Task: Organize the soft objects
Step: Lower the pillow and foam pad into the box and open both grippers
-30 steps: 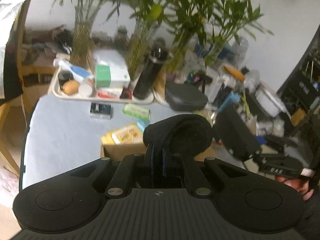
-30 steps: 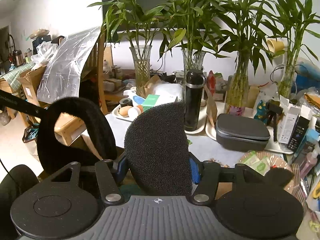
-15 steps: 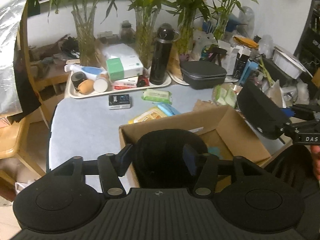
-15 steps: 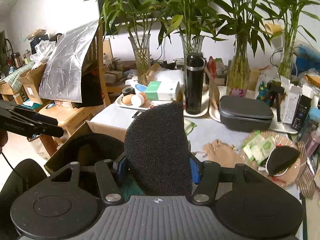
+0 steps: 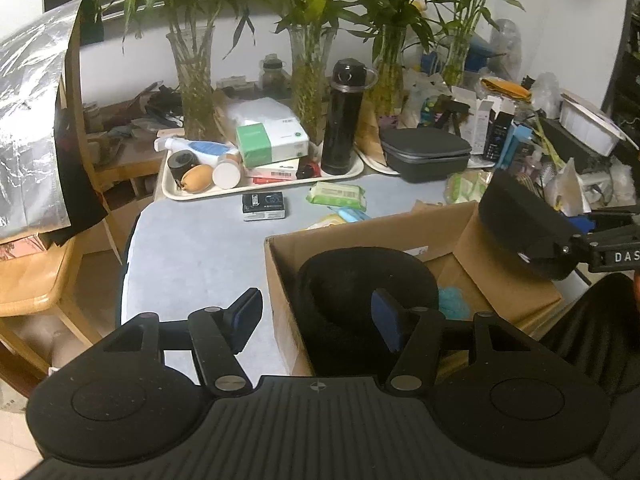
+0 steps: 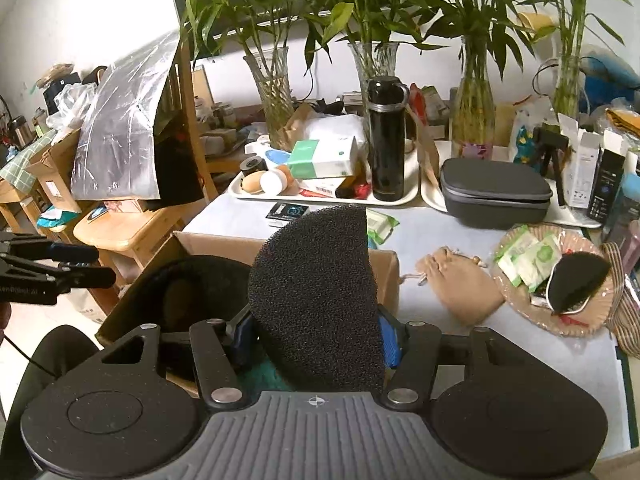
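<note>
A: Left gripper?
B: We find its jaws apart, gripping nothing; the black cushion lies in the cardboard box.
A: Right gripper?
B: Clamped on the foam sponge, above the box.

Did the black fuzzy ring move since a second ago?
Yes. The ring was pinched in the left tool, up in front of the plants. Now it sits down inside the box, let go.

White wall lit brightly behind, grey-blue table crowded along its far edge, glass vases of bamboo lined up at the wall, wooden chair draped with silver foil sheet, pale floor seen lower left
</note>
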`<state>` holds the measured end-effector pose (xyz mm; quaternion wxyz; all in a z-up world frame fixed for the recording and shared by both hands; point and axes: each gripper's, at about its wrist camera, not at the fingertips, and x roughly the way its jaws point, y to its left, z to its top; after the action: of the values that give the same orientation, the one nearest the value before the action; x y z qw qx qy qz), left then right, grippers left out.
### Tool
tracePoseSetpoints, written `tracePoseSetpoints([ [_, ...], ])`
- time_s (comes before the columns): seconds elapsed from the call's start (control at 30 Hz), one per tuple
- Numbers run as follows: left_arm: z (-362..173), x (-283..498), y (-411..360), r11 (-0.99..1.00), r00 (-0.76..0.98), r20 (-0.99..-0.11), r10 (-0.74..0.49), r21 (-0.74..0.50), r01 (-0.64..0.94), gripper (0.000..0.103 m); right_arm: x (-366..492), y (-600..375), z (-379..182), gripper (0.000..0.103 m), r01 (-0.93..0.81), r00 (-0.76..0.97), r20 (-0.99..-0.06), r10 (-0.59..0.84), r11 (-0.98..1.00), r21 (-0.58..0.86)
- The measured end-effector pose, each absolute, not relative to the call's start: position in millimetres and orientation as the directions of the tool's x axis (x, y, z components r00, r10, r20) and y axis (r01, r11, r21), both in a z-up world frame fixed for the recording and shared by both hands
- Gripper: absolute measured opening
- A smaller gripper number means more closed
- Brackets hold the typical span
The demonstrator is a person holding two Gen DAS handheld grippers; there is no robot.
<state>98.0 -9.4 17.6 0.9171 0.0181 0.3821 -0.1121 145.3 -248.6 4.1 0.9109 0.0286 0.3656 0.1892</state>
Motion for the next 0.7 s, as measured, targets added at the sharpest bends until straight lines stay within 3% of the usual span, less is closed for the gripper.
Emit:
tracePoseSetpoints([
  [0.3, 16, 95, -4, 0.974, 0.689, -0.696, -0.204, -0.073, 0.215, 0.061, 154, -233, 12, 0.064, -0.326, 0.664, -0.646, 0.375, 0.924, 0.201],
  [0.33, 15, 95, -4, 0.974, 0.689, -0.695, -0.204, -0.073, 0.215, 0.061, 156, -231, 9, 0.067, -0.326, 0.659, -0.655, 0.371, 0.925, 0.195],
  [0.37, 15, 95, -4, 0.974, 0.688, -0.696, -0.204, -0.074, 0.214, 0.062, 158, -228, 5, 0.083, -0.326, 0.646, -0.674, 0.359, 0.928, 0.181],
  [0.43, 14, 94, -3, 0.974, 0.686, -0.697, -0.207, -0.079, 0.214, 0.062, 159, -222, -1, 0.099, -0.332, 0.637, -0.691, 0.341, 0.931, 0.153],
  [0.7, 13, 91, -3, 0.955, 0.699, -0.658, -0.28, -0.115, 0.274, 0.073, 153, -218, -11, 0.103, -0.351, 0.637, -0.704, 0.313, 0.931, 0.096],
])
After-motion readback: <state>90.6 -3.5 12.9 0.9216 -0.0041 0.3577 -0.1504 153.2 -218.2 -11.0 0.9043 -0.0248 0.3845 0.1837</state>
